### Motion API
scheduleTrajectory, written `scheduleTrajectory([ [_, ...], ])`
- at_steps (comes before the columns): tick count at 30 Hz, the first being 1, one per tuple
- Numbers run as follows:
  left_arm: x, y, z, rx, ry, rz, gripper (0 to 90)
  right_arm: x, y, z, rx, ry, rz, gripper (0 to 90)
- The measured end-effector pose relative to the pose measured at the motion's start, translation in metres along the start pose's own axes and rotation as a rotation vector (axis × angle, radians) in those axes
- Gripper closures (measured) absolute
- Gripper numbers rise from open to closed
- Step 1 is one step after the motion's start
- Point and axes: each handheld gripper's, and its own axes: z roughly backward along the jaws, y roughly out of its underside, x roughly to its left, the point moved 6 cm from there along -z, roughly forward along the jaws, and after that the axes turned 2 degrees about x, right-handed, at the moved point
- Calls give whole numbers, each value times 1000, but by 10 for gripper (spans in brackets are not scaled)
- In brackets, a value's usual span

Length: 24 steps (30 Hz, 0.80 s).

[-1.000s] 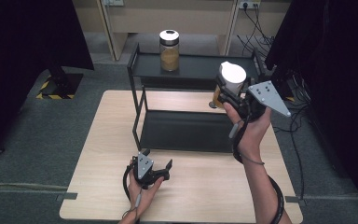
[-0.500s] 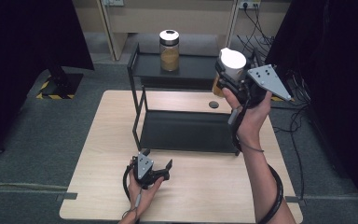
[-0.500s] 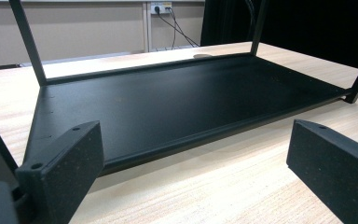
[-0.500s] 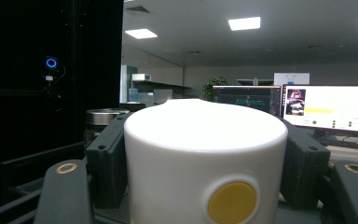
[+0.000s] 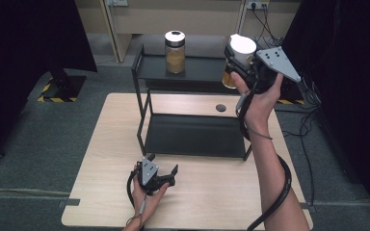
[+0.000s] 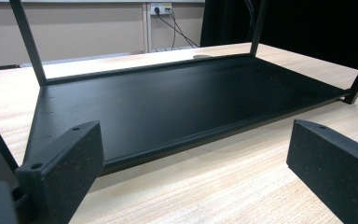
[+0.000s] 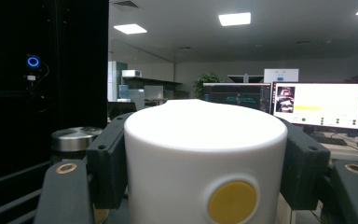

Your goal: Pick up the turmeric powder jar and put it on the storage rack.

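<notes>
Holding a white-lidded jar (image 5: 241, 53), the right gripper (image 5: 236, 60) nears another jar (image 5: 175, 51) (shelf-top) — apart.

**Even overhead light, soft focus up close**

The high view is evenly lit but soft and slightly grainy; black curtains at both sides swallow detail. The pale wooden table (image 5: 101, 168) shows faint shadows under the black metal two-tier shelf rack (image 5: 192, 137). In the left gripper view, near edges blur. In the right gripper view, rectangular ceiling light panels (image 7: 234, 18) glare, and the white cylindrical jar lid (image 7: 205, 140) looms large and soft.
</notes>
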Motion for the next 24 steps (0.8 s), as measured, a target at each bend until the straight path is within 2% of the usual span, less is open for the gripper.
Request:
scheduleTrajectory([
  [14,0,0,0,0,1,3,29,1,-13,-30,42,20,1,312],
  [17,0,0,0,-1,1,4,29,1,-14,-39,62,25,-20,312],
  [24,1,0,0,-3,5,9,29,-1,-11,-59,125,48,-11,311],
])
